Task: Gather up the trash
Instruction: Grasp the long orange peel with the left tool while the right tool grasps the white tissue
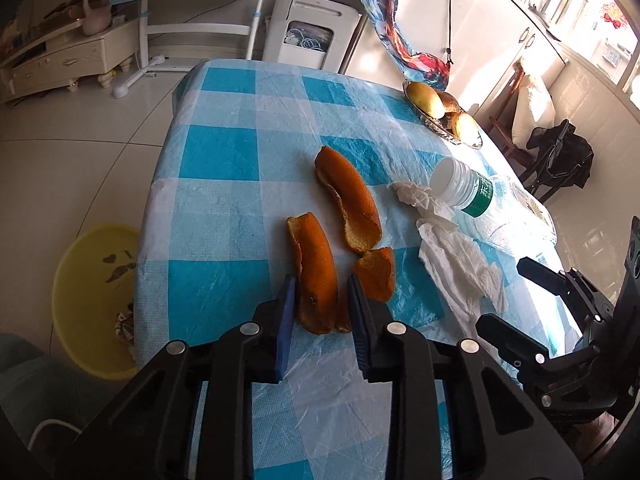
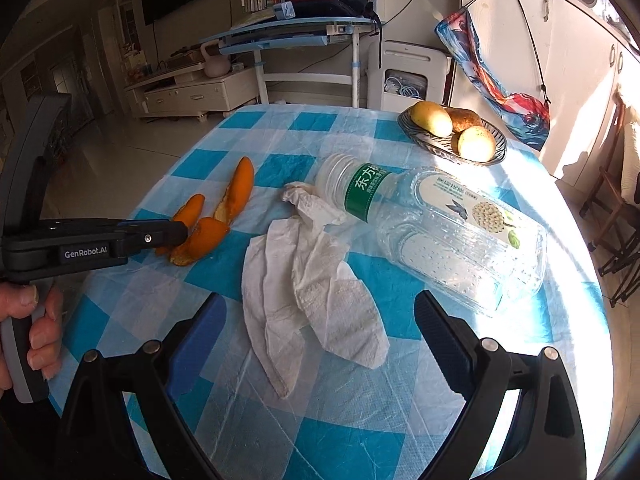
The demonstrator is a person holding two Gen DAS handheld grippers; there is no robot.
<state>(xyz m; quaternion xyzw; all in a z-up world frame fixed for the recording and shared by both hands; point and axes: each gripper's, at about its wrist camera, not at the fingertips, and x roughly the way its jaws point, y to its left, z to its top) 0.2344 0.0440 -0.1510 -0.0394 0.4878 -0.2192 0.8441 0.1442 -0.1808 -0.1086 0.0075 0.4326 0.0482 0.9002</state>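
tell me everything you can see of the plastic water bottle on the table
The plastic bottle is clear and ribbed, with a green label band printed in white characters. It lies on its side on the blue-and-white checked tablecloth and looks empty. Its open mouth, no cap visible, points toward the crumpled white tissue, which touches it there. Its other end rests against a clear plastic tray. Neither gripper touches it.

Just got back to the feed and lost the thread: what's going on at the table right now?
A person holds a gripper in each hand over the blue-checked tablecloth. The left gripper has its jaws pinched around the nearest strip of orange peel. The right gripper hangs open above the crumpled white paper towel. An empty clear plastic bottle lies beside it. A yellow plastic bin waits on the floor.
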